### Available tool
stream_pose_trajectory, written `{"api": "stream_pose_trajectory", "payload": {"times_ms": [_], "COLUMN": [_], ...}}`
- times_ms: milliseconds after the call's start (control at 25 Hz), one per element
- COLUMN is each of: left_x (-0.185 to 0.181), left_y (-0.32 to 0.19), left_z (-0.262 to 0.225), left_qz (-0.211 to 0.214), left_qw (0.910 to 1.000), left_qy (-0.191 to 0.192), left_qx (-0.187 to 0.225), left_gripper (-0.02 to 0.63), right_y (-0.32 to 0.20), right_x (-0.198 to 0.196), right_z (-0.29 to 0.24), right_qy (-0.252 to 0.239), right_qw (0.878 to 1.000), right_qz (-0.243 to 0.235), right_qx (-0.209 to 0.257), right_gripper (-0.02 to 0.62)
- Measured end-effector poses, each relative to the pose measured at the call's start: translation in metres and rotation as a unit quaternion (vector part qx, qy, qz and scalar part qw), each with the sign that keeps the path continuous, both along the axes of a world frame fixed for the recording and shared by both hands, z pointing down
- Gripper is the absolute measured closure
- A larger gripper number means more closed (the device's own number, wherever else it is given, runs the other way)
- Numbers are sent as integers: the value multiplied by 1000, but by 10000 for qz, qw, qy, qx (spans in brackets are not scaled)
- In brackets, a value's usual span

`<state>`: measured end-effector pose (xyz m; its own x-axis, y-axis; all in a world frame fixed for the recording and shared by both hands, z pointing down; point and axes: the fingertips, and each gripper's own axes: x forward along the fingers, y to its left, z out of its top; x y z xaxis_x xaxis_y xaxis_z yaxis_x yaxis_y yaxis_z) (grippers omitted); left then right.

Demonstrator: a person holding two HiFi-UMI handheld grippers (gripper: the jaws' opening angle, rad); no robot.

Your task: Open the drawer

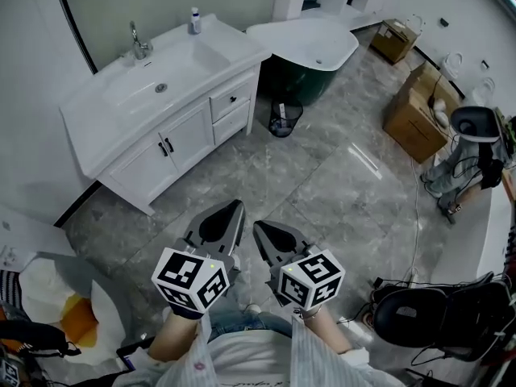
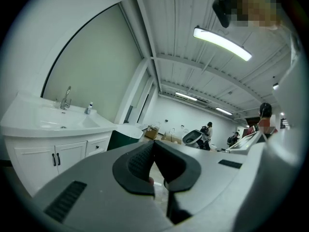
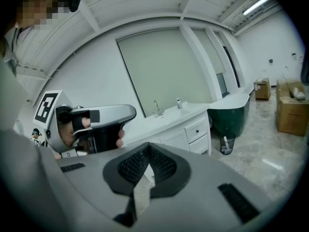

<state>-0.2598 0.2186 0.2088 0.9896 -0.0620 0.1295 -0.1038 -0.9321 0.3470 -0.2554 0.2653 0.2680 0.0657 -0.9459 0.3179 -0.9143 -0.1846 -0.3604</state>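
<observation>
Square black-and-white markers cover both cubes; the grey left gripper (image 1: 239,205) and right gripper (image 1: 258,226) hold their jaws pressed together, empty. Ahead, the upper drawer (image 1: 232,101) of the white vanity cabinet (image 1: 139,168) is shut. Print on its small white bottle (image 1: 194,21) seems too tiny to read.

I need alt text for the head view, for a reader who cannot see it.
The grey left gripper and right gripper, both shut and empty, point across a grey stone-look floor toward a white bathroom vanity whose two small drawers are closed. A black mesh wastebasket stands beside it, brown cardboard boxes further right.
</observation>
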Motion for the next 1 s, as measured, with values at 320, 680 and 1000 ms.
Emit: {"api": "stream_pose_trajectory", "payload": {"times_ms": [320, 680, 1000], "left_x": [31, 41, 65], "left_y": [-58, -100, -128], "left_z": [2, 6, 4], "left_qz": [188, 128, -37], "left_qw": [9998, 9998, 9998], "left_qy": [53, 126, 168], "left_qx": [15, -72, -32], "left_gripper": [589, 589, 589], "right_y": [-56, -86, -108], "right_x": [33, 55, 91], "right_z": [4, 10, 10], "right_qy": [34, 27, 20], "right_qw": [9997, 9990, 9991], "right_qz": [248, 426, 407], "right_qx": [-36, -160, -147], "right_gripper": [589, 589, 589]}}
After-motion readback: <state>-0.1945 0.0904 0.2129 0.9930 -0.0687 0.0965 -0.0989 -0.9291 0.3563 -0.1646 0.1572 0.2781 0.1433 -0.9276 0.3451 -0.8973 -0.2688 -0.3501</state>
